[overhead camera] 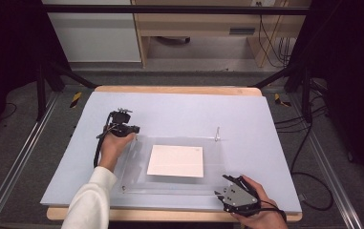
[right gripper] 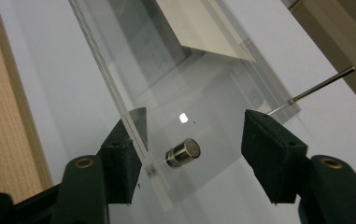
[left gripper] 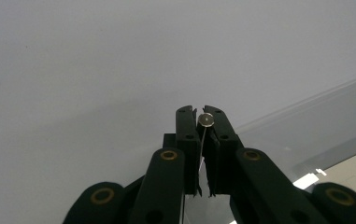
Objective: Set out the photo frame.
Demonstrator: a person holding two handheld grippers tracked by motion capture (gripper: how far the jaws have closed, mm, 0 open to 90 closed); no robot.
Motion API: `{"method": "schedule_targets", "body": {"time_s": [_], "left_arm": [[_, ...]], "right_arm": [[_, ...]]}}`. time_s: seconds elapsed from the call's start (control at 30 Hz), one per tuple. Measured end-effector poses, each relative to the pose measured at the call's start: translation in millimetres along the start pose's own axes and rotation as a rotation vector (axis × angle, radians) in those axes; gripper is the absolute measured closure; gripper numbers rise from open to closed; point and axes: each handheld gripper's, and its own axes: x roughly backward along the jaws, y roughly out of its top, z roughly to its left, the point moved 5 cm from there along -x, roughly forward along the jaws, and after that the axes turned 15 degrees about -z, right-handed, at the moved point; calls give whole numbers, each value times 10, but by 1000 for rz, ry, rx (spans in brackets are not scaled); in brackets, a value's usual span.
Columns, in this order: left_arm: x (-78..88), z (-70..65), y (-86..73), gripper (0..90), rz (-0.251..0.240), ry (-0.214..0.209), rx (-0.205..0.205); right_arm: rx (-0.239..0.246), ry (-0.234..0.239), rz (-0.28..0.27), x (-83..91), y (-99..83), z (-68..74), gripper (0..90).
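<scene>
Plainly, the clear plastic frame is what we are working on: two stiff transparent sheets with a cream paper sheet sandwiched between them, lying flat on the pale blue mat. We judge it rigid, light, slick and easy to scratch, so its metal fittings are the safest places to grip. Between our right gripper's wide-open jaws sits a short steel stud at the frame's near corner, untouched. Our left gripper is pinched closed on a thin pin at the far left corner. A second pin stands upright beyond the right gripper.
</scene>
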Motion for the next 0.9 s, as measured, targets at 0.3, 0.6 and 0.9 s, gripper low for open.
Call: {"method": "schedule_targets", "body": {"time_s": [0.3, 0.6, 0.9], "left_arm": [[10, -15, -27, 841, -39, 9, -20], [-25, 3, -102, 781, -34, 41, -25], [226, -10, -32, 637, -169, 62, -79]], "right_arm": [[64, 4, -19, 15, 75, 42, 499], [56, -20, -22, 40, 148, 17, 530], [34, -27, -30, 61, 209, -39, 543]]}}
